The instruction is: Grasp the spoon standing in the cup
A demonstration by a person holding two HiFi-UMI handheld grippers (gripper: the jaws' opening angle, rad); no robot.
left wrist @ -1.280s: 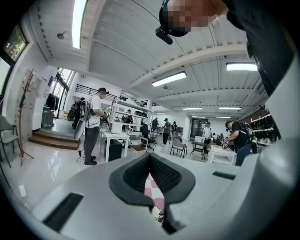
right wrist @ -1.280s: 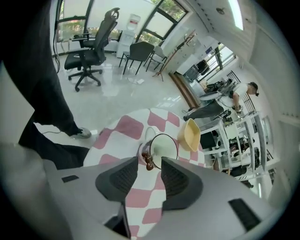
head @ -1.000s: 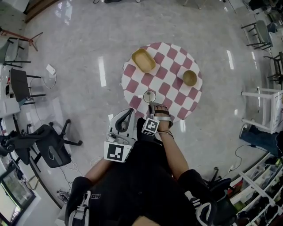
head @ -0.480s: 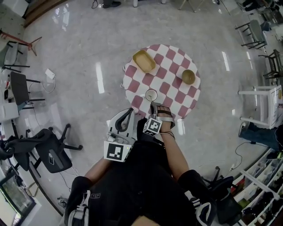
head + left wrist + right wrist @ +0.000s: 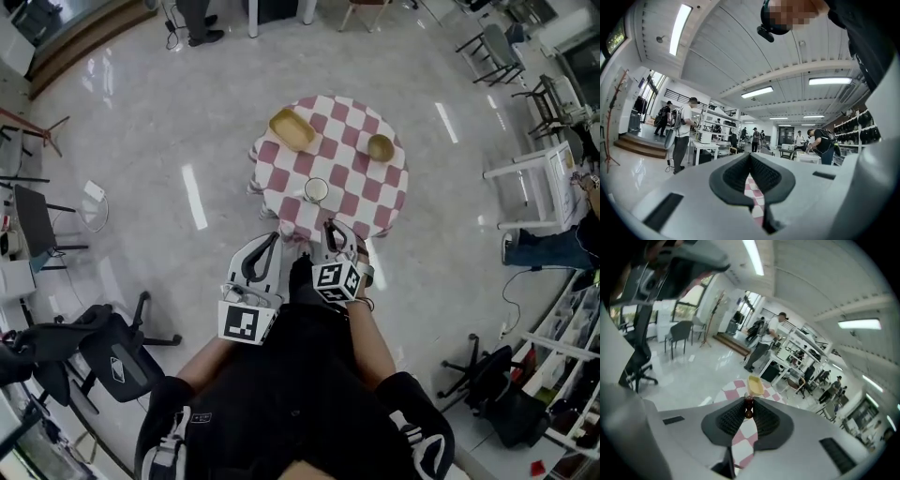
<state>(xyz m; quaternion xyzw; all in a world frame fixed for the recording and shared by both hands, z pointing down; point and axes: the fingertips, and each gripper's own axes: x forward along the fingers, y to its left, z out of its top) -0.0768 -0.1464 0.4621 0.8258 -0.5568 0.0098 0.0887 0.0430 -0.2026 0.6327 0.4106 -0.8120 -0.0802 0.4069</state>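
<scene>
Has drawn the right gripper (image 5: 330,229) back from the cup (image 5: 317,190), now pinching the spoon (image 5: 749,408); left gripper (image 5: 750,157) closed tight, empty. Checkered round table (image 5: 367,192), glossy floor (image 5: 141,131), busy workshop.

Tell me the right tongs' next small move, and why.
Probably raise the right tongs straight up, gently. Their tips look closed on the spoon by its brown handle, and the cup stands just ahead on the checked table; a sideways pull might tip it.

On table (image 5: 367,190), cup (image 5: 316,190) at near edge; dish (image 5: 292,129) behind left, bowl (image 5: 380,147) behind right.
</scene>
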